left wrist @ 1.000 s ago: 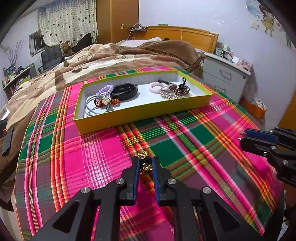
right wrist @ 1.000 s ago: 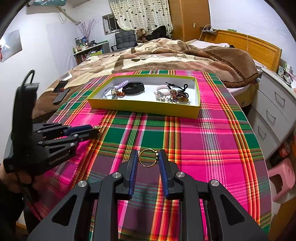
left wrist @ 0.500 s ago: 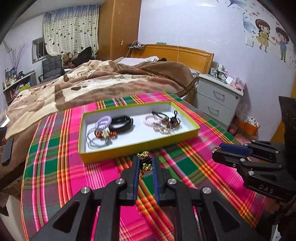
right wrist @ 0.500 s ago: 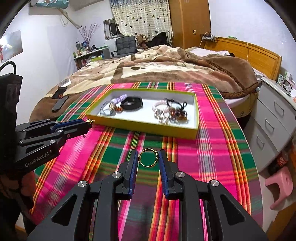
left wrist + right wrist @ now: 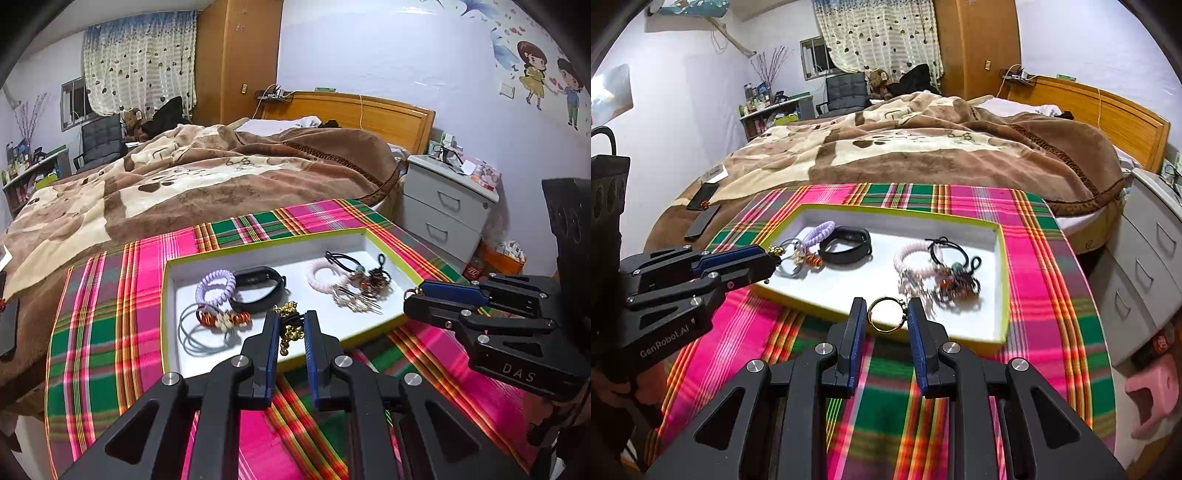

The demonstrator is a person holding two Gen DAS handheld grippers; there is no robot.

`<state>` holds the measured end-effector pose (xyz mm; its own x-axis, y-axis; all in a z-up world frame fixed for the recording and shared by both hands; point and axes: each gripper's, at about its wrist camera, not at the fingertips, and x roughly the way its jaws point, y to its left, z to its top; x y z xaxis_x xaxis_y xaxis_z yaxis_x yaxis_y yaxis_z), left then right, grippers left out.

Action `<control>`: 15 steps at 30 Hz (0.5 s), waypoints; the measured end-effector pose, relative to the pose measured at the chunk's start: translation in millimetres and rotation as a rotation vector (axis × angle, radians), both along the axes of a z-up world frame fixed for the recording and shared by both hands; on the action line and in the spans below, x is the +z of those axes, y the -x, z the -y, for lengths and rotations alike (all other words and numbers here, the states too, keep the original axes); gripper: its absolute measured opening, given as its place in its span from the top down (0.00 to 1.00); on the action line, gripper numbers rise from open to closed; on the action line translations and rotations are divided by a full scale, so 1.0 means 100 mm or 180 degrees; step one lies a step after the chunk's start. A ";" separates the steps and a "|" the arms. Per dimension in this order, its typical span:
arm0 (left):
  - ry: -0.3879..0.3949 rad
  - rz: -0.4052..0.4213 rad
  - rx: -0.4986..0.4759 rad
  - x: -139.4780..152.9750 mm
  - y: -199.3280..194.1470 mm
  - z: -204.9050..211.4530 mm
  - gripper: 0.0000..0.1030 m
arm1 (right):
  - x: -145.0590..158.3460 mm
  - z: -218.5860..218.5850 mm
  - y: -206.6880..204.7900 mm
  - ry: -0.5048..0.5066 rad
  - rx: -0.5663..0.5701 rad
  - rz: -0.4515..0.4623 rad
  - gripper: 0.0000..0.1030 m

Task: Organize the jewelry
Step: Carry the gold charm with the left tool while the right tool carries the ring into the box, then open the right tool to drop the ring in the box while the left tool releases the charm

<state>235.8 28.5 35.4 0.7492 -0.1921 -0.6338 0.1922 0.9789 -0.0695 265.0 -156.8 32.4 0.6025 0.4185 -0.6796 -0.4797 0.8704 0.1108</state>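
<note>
The left gripper holds a gold chain piece with small gold beads clenched between its blue-padded jaws, raised above the near rim of the tray, a shallow box with yellow-green walls and a white floor. Seen from the right wrist camera, the same left gripper reaches in from the left with the gold chain piece showing at its tips, over the tray's left end. The right gripper has its jaws closed on a thin gold ring, which stands upright between the pads and hangs over the near edge of the tray; in the left wrist view the right gripper comes in from the right, with a sliver of the gold ring peeking out at its tips by the tray's right wall. Inside the tray, on the left, lie a lilac coil hair tie, a black band, grey loop ties and an orange beaded piece touching them. On the right, a pink coil tie, black elastic ties and a tangle of dark beaded jewelry are bunched together. The tray rests on a pink and green plaid cloth covering the surface, with a bed under a brown blanket behind it and a grey nightstand to the right.
</note>
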 end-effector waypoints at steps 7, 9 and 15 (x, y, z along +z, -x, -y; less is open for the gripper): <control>-0.0031 -0.0093 -0.0020 -0.18 -0.27 -0.04 0.87 | -0.18 -0.19 -0.30 0.0114 0.0097 -0.0098 0.77; -0.0038 -0.0130 -0.0024 -0.24 -0.33 -0.06 0.87 | -0.23 -0.22 -0.35 0.0126 0.0121 -0.0136 0.77; -0.0058 -0.0241 -0.0043 -0.39 -0.46 -0.10 0.87 | -0.40 -0.32 -0.51 0.0171 0.0174 -0.0267 0.77</control>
